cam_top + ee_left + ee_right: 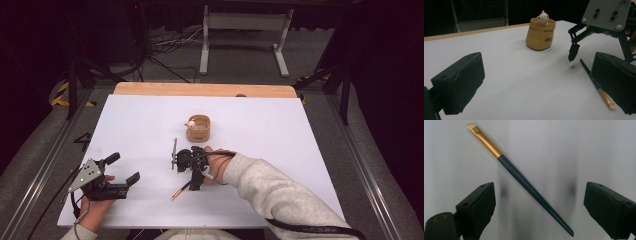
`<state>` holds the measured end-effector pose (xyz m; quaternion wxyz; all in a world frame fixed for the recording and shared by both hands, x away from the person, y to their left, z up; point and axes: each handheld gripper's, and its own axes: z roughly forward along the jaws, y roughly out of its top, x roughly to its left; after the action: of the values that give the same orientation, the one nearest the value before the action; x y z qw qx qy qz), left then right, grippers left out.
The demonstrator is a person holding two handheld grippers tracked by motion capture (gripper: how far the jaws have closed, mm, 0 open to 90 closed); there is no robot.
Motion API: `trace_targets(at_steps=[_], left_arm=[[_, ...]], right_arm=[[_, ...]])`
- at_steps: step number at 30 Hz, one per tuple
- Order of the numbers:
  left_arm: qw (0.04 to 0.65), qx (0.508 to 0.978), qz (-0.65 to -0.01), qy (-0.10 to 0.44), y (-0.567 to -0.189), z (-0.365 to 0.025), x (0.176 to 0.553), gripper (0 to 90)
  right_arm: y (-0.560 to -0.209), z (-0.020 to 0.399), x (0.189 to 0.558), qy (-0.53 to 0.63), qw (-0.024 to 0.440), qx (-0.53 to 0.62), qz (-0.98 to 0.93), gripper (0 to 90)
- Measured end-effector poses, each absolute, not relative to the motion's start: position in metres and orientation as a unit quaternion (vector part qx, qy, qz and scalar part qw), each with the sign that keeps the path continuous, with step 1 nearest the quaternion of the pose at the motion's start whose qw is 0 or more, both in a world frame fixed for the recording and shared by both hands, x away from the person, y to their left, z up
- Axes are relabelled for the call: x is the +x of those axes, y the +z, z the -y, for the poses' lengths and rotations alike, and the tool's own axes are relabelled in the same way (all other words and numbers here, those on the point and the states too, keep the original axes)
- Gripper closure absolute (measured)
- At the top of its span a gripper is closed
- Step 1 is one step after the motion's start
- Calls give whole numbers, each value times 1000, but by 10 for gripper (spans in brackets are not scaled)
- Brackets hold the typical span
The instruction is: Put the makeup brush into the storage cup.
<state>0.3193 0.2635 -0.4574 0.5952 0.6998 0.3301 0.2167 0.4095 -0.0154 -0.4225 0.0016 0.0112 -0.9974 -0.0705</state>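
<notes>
A thin brush [524, 182] with a dark teal handle, a gold ferrule and a pale tip lies slantwise on the white table top [260, 150]. My right gripper [541, 207] hangs open just above it, one jaw on each side of the handle, nothing held. From the high view that gripper [186, 161] points down at mid-table, and the brush [179, 192] sticks out toward the front. My left gripper [122, 169] rests open and holds nothing at the front left. Its own view shows the brush [587, 71] beside its right jaw.
A small tan pot [198, 128] with a little white figure on its rim stands just behind the right gripper, and also appears in the left gripper view [540, 35]. A wooden strip [205, 89] runs along the table's far edge. Metal frames and cables lie on the floor beyond.
</notes>
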Motion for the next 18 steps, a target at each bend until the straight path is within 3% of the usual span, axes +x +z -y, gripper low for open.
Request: trace_targets(at_steps=[6,18], left_arm=[[595,701,-330,216,-457,-263,320,1],[595,701,-331,213,-457,-263,320,1]], right_arm=[[-426,16,408,-74,10,13,997,176],[-426,14,405,-62,17,41,997,410]])
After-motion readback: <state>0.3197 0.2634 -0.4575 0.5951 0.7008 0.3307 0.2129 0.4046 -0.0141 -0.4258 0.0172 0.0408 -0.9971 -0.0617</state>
